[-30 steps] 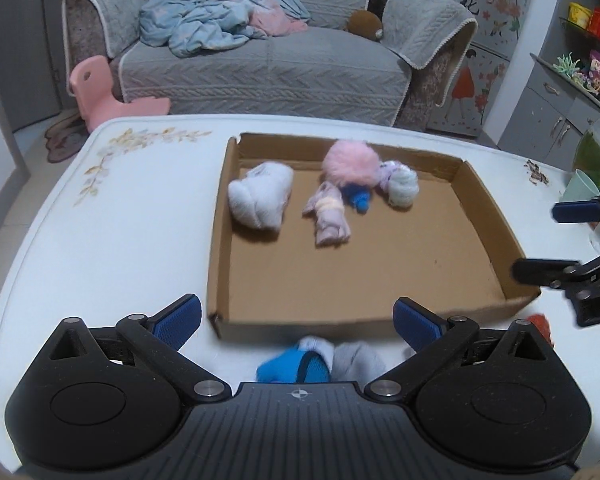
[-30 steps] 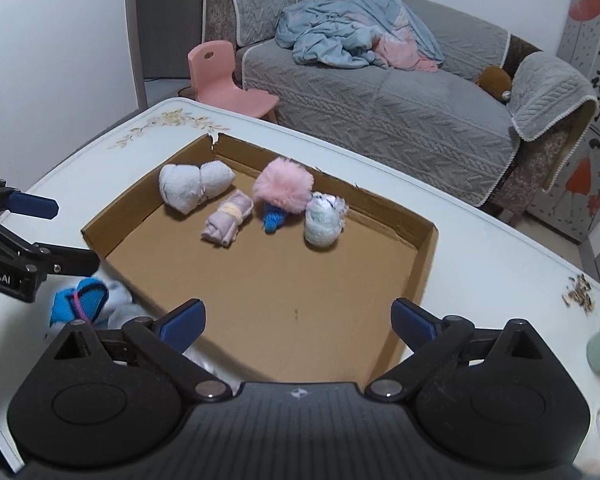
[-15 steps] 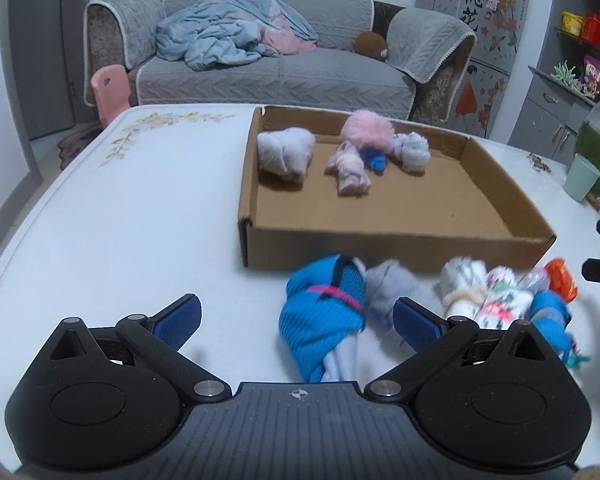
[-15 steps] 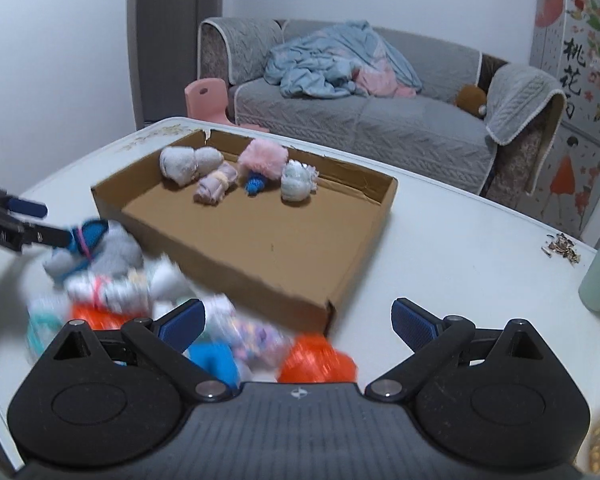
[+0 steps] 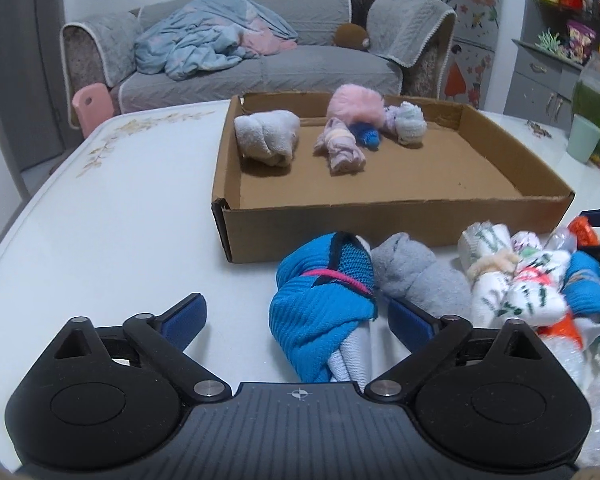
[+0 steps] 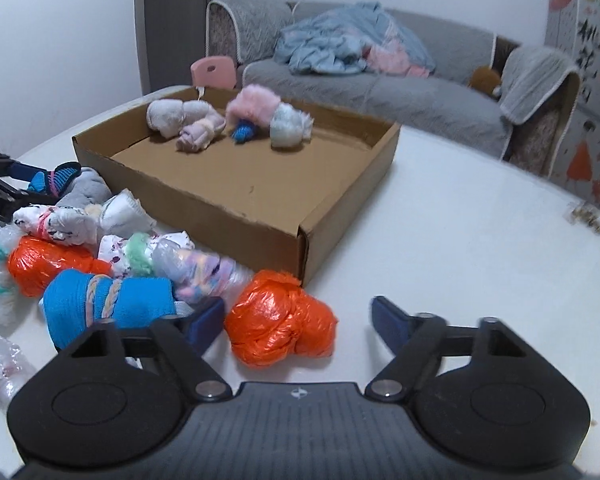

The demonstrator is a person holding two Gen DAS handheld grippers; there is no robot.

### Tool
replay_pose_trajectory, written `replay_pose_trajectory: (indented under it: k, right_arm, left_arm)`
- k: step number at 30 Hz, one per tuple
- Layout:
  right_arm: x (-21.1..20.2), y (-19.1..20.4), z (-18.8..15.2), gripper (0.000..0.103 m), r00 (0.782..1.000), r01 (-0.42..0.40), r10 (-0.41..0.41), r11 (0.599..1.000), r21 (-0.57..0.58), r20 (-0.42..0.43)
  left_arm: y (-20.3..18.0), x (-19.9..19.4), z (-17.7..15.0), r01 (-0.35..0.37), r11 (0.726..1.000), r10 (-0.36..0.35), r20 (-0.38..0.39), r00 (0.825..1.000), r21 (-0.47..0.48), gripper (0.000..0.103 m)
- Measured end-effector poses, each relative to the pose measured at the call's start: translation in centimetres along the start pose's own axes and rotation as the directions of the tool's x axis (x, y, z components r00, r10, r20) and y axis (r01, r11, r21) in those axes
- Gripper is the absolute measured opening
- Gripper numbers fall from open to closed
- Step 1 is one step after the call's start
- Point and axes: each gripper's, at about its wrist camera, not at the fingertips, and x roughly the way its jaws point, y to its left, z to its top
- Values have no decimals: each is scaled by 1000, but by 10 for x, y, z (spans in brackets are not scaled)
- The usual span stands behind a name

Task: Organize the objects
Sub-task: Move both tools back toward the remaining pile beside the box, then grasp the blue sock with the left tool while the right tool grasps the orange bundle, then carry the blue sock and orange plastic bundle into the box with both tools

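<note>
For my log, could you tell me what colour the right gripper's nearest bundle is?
Orange, clearest in the right wrist view.

Far ahead of the tools, past the white table (image 5: 112,216), a grey sofa (image 5: 260,72) stands against the wall with a crumpled blue blanket (image 5: 196,46) and a pink cloth (image 5: 266,42) heaped on it and a brown plush toy (image 5: 353,35) beside its far arm. A pink child's chair (image 5: 90,104) sits by the sofa's near end. To the right, a pale green cup (image 5: 585,142) stands on the table before grey cabinets (image 5: 540,84), near a decorated fridge (image 5: 466,20).
</note>
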Motion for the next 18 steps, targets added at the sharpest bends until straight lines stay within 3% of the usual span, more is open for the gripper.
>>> replay_pose_trajectory:
  k: [7, 9, 11, 18]
  right_arm:
    - [-2, 1, -2, 48, 999, -31, 31, 999, 15, -15]
    - [-2, -1, -3, 46, 1000, -29, 29, 999, 16, -13]
    - [-4, -1, -5, 46, 1000, -26, 26, 1000, 14, -9]
    - [-17, -3, -12, 45, 1000, -15, 15, 999, 42, 5]
  left_arm:
    - [6, 2, -7, 28, 999, -29, 20, 999, 16, 79]
    - [6, 0, -7, 43, 999, -43, 27, 999, 21, 65]
    - [6, -3, -8, 64, 998, -64, 32, 997, 26, 58]
    - [9, -13, -10, 60, 998, -60, 36, 998, 10, 56]
